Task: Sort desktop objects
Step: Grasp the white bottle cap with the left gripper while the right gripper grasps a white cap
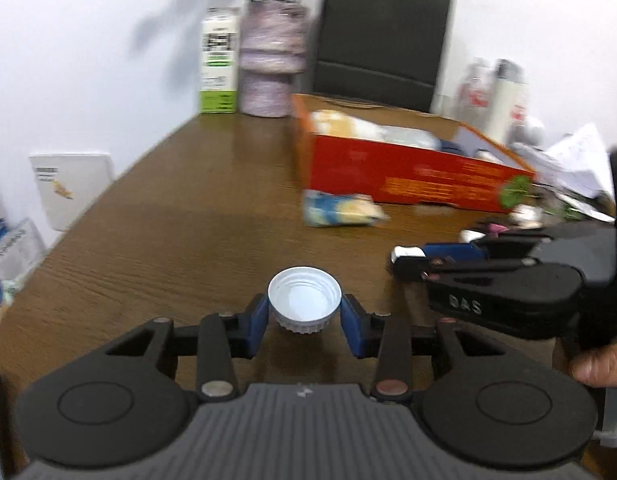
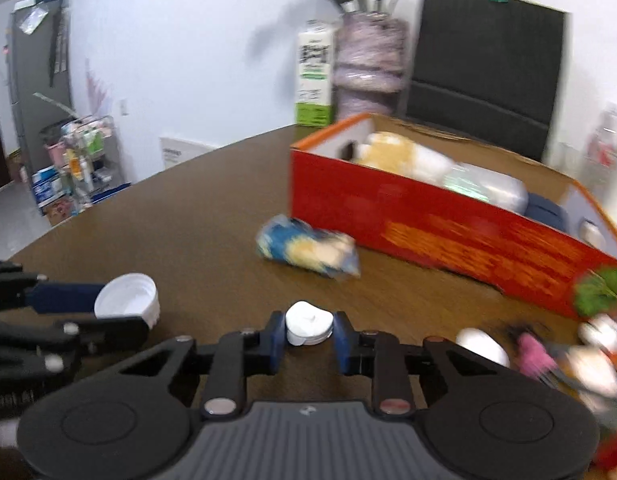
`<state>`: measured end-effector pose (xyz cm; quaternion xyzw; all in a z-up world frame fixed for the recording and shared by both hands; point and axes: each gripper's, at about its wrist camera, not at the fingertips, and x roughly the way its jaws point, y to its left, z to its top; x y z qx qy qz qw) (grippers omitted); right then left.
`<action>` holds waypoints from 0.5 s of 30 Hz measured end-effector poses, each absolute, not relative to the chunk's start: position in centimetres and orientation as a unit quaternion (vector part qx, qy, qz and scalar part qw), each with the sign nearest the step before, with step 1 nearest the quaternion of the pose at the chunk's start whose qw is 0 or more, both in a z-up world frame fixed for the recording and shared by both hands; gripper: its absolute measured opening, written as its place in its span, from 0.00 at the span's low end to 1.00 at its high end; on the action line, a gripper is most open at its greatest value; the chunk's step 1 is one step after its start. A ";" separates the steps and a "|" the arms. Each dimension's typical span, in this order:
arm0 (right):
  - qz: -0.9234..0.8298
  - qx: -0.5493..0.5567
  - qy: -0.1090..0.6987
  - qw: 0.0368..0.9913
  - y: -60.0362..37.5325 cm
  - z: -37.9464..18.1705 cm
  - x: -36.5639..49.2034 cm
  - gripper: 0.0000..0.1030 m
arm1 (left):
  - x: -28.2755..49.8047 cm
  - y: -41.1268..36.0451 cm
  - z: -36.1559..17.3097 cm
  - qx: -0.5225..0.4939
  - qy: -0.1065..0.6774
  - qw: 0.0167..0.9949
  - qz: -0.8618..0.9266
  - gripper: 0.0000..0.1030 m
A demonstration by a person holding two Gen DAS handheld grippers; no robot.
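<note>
My left gripper (image 1: pixel 304 316) is shut on a white ribbed bottle cap (image 1: pixel 304 305), open side up, held above the wooden table (image 1: pixel 168 224). The cap also shows in the right wrist view (image 2: pixel 126 296). My right gripper (image 2: pixel 308 336) is shut on a small white lumpy object (image 2: pixel 308 323). In the left wrist view the right gripper (image 1: pixel 420 260) reaches in from the right, a white piece at its tips. A red cardboard box (image 2: pixel 448 224) with soft items inside stands behind. A blue and yellow snack packet (image 2: pixel 308 250) lies in front of it.
A green and white carton (image 1: pixel 218 60) and a purple vase (image 1: pixel 270 60) stand at the table's far edge, with a black chair (image 1: pixel 384 36) behind. Small white and pink items (image 2: pixel 532 352) lie at the right. Papers (image 1: pixel 572 160) lie beyond the box.
</note>
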<state>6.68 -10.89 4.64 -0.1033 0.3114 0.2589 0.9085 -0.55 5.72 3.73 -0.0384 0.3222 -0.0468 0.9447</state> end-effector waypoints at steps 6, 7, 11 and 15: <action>0.205 -0.059 0.304 0.928 -20.0 5.2 -0.7 0.24 | -5.1 -0.3 4.1 0.008 0.301 0.945 -0.124 0.38; 0.189 -0.055 0.301 0.933 -21.4 5.3 -1.7 0.24 | -5.8 -0.9 4.1 0.014 0.297 0.946 -0.130 0.38; 0.135 -0.023 0.301 0.944 -26.4 5.8 -5.5 0.24 | -8.7 -2.2 5.0 0.023 0.284 0.948 -0.139 0.38; 0.143 -0.010 0.299 0.943 -27.9 5.5 -8.5 0.24 | -11.2 -2.8 5.6 0.042 0.272 0.953 -0.128 0.38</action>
